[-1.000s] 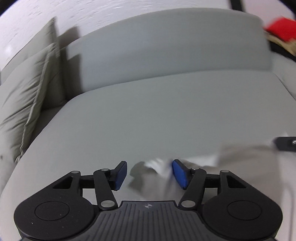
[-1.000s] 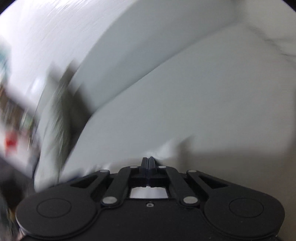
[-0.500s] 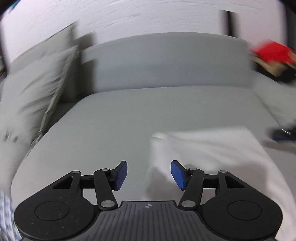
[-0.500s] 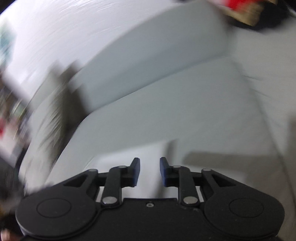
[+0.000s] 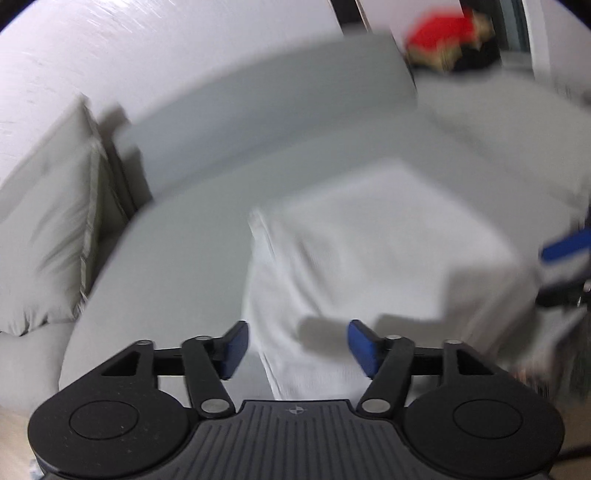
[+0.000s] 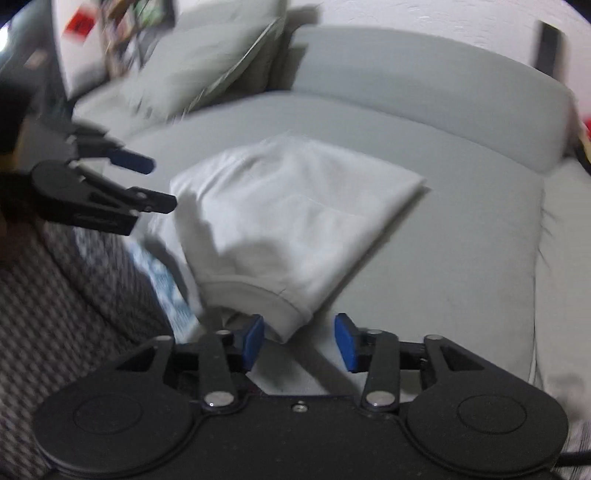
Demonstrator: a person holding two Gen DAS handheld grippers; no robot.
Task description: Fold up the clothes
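A white garment point(image 5: 369, 251) point(image 6: 295, 206) lies folded over on the grey sofa seat point(image 5: 184, 258) point(image 6: 461, 240), its collar end hanging toward the front edge. My left gripper point(image 5: 297, 347) is open just above the garment's near part, with nothing between its blue pads. My right gripper point(image 6: 299, 341) is open too, its pads on either side of the collar hem without closing on it. The left gripper point(image 6: 144, 184) shows at the left of the right wrist view, and the right gripper point(image 5: 565, 258) shows blurred at the right edge of the left wrist view.
A grey cushion point(image 5: 48, 229) point(image 6: 199, 70) leans at the sofa's left end against the backrest point(image 5: 266, 107) point(image 6: 424, 85). A red item point(image 5: 439, 33) sits beyond the sofa's far right. A dark patterned rug point(image 6: 66, 314) covers the floor in front.
The right gripper went from shut on the cloth to open. Both grippers pulled back from the sofa, and the white garment now lies spread on the seat.
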